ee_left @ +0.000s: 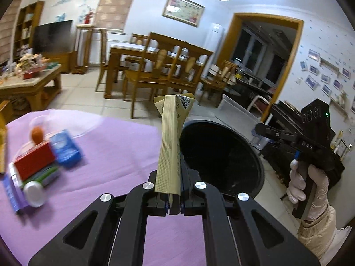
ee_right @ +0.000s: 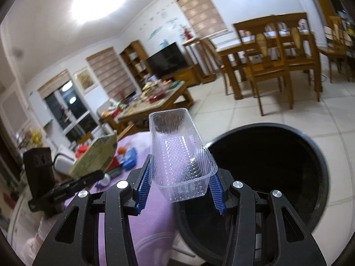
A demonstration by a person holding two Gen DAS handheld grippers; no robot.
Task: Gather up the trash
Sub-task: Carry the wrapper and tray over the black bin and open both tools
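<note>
Left gripper (ee_left: 174,197) pinched tight on a flattened carton (ee_left: 170,144), right gripper (ee_right: 180,190) clamped partway on a clear tray (ee_right: 180,155); both held just short of the black bin (ee_right: 266,166) beside the purple table (ee_left: 111,155). Risk: letting go early, so either piece lands on the cloth or clips the rim and drops to the floor. The thin tray could also buckle and pop from the pads.
</note>
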